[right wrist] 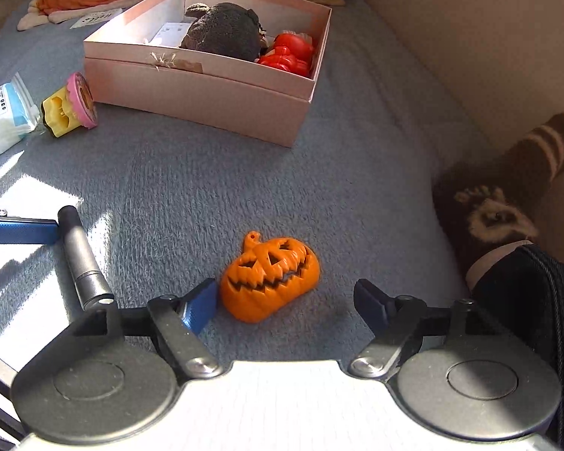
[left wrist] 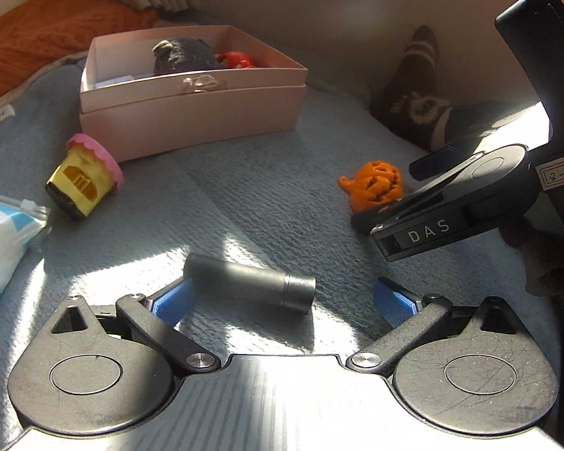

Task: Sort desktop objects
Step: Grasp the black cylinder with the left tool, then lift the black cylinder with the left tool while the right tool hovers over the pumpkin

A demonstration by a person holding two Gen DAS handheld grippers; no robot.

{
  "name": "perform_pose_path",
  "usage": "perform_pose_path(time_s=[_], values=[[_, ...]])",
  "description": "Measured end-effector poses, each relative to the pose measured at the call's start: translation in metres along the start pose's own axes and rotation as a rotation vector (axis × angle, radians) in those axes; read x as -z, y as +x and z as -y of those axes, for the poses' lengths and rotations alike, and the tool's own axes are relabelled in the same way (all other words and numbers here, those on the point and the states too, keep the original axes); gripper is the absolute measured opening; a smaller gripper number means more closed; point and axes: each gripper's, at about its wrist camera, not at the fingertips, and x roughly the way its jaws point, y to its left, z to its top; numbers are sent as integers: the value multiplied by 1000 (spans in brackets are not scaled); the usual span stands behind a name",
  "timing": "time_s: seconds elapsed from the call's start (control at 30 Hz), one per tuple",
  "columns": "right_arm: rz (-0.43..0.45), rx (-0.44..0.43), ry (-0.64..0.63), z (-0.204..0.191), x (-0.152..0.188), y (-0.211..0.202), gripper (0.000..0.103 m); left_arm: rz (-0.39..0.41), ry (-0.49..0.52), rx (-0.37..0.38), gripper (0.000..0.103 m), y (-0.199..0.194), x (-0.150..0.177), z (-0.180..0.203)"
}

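A black cylinder (left wrist: 250,280) lies on the grey blanket between the blue pads of my left gripper (left wrist: 282,298), which stands open; the left pad (left wrist: 173,298) is close to the cylinder's rounded end. In the right wrist view an orange jack-o'-lantern pumpkin (right wrist: 269,280) lies flat between the fingers of my right gripper (right wrist: 285,306), also open, with the left pad (right wrist: 201,308) right beside the pumpkin and the other pad well clear. The same cylinder (right wrist: 84,259) shows at the left there. A pink open box (right wrist: 206,94) holds a dark plush (right wrist: 222,32) and a red toy (right wrist: 289,52).
A yellow toy cup with a pink scalloped top (left wrist: 82,184) lies tipped beside the box (left wrist: 191,112). A blue and white wipes pack (left wrist: 0,233) is at the left edge. A brown striped sock (right wrist: 507,188) lies against the beige wall on the right. An orange knitted cover (left wrist: 49,30) lies behind.
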Motion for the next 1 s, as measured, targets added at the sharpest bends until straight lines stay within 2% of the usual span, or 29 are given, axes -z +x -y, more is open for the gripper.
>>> perform_pose_path(time_s=[0.07, 0.13, 0.23, 0.33, 0.43, 0.57, 0.7, 0.77, 0.83, 1.0], values=[[-9, -7, 24, 3, -1, 0, 82, 5, 26, 12, 103, 0, 1, 4], [-23, -14, 55, 7, -3, 3, 83, 8, 47, -8, 103, 1, 2, 7], [-39, -23, 88, 10, -4, 5, 84, 19, 89, -99, 103, 6, 3, 9], [-42, -21, 95, 9, -2, 6, 86, 23, 88, -157, 103, 13, 0, 5], [-39, -14, 94, 9, 2, 2, 87, 26, 54, -134, 103, 13, -2, 0], [-49, -18, 117, 12, 3, 4, 90, 20, 21, 2, 103, 5, -2, -1], [-69, -31, 158, 18, 3, 6, 95, 7, 58, 87, 103, 0, 2, 5], [-78, -36, 176, 20, 3, 8, 97, 13, 83, 74, 103, 0, 3, 9], [-82, -36, 184, 21, 4, 8, 98, 21, 105, 11, 103, 2, 4, 11], [-89, -28, 194, 20, 5, 9, 101, 25, 70, -38, 103, 4, 2, 5]])
